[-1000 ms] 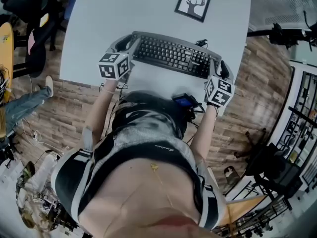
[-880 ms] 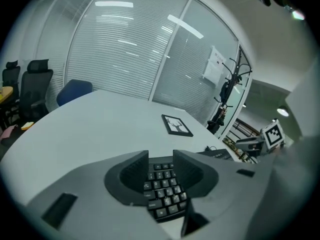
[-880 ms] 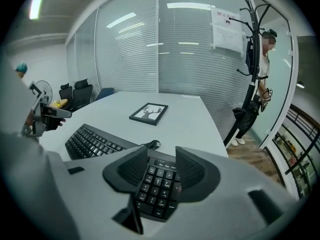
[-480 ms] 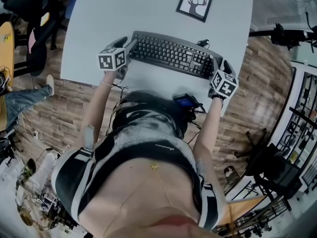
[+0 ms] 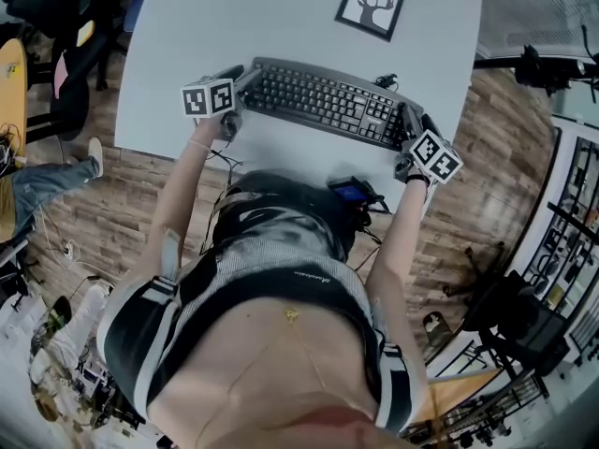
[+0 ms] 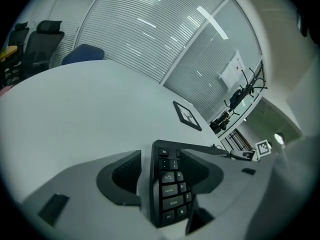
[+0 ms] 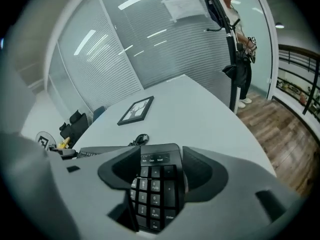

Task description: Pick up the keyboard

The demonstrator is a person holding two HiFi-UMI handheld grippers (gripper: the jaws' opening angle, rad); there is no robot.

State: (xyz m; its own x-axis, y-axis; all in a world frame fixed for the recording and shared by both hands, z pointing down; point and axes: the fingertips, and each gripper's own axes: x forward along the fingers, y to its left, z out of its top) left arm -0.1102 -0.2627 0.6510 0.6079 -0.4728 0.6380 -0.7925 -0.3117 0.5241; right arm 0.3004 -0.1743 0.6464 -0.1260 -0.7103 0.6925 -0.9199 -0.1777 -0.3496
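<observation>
A black keyboard (image 5: pixel 323 101) lies flat on the grey table (image 5: pixel 215 17), near its front edge. My left gripper (image 5: pixel 245 80) is at the keyboard's left end. In the left gripper view that end (image 6: pixel 169 194) sits between the jaws, with a strip of table showing beside one pad. My right gripper (image 5: pixel 415 125) is at the right end, and the number pad (image 7: pixel 156 196) lies between its jaws. Both pairs of jaws have just been opening and stand wide, straddling the keyboard ends without pressing on them.
A framed deer picture (image 5: pixel 371 4) lies at the table's far side. The keyboard's coiled cable (image 7: pixel 138 139) lies behind its right end. Dark chairs (image 5: pixel 65 73) stand left of the table. A person (image 7: pixel 240 49) stands past the table's right edge, on the wooden floor.
Both grippers have sunk and rolled at the keyboard's two ends. Their jaws have spread and now straddle the ends. The keyboard has not moved.
</observation>
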